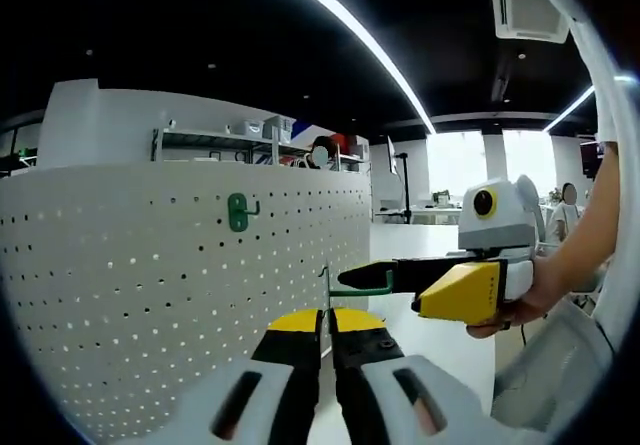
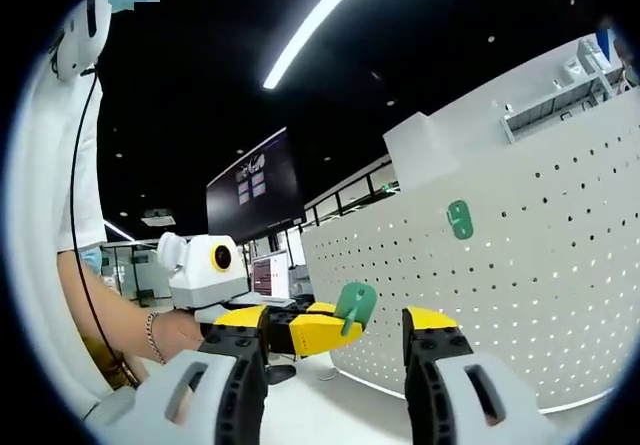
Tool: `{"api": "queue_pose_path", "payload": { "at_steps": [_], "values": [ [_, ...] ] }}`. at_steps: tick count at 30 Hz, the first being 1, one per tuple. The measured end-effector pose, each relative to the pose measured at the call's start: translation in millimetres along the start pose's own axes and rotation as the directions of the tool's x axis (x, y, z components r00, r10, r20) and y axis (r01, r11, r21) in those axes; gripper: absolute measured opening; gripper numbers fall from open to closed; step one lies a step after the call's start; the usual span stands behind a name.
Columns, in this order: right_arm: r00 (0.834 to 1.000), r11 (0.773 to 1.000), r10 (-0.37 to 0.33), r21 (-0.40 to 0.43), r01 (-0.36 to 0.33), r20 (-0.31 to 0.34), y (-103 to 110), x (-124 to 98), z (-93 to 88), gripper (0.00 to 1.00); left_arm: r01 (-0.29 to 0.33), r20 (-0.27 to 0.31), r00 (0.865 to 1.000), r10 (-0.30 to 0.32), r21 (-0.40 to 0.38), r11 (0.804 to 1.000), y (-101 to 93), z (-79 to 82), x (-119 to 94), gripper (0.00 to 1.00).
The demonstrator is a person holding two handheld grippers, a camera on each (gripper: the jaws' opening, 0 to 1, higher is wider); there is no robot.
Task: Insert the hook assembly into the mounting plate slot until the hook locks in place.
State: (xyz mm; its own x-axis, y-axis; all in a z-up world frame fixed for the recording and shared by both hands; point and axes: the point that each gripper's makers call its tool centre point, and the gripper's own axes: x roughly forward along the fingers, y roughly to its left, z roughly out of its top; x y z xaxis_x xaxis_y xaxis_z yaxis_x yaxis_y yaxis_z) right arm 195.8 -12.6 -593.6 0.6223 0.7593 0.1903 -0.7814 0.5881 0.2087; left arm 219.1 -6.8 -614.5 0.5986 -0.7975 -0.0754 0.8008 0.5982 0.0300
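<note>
Behind left claw [image 2: 318, 327], hook [image 2: 354, 305] half-hidden

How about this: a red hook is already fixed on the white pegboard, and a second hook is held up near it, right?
Not quite. The fixed hook on the pegboard is green, not red, as the left gripper view shows. The rest holds: the second hook is held up near it.

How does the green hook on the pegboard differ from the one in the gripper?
The mounted hook sits on the white pegboard; the held hook is off it, clamped in the left gripper. In the left gripper view the mounted hook faces flat, the held hook edge-on. Both are green.
</note>
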Motion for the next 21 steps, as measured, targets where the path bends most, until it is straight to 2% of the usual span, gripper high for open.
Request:
{"api": "queue_pose_path", "payload": {
  "at_steps": [21],
  "values": [
    [1.000, 1.000, 0.001, 0.014, -0.001, -0.023, 0.8, 5.9, -4.8, 0.25, 0.005, 0.000, 1.000, -0.005, -0.001, 1.000, -5.4, 0.3, -2.1, 0.03]
  ]
}}
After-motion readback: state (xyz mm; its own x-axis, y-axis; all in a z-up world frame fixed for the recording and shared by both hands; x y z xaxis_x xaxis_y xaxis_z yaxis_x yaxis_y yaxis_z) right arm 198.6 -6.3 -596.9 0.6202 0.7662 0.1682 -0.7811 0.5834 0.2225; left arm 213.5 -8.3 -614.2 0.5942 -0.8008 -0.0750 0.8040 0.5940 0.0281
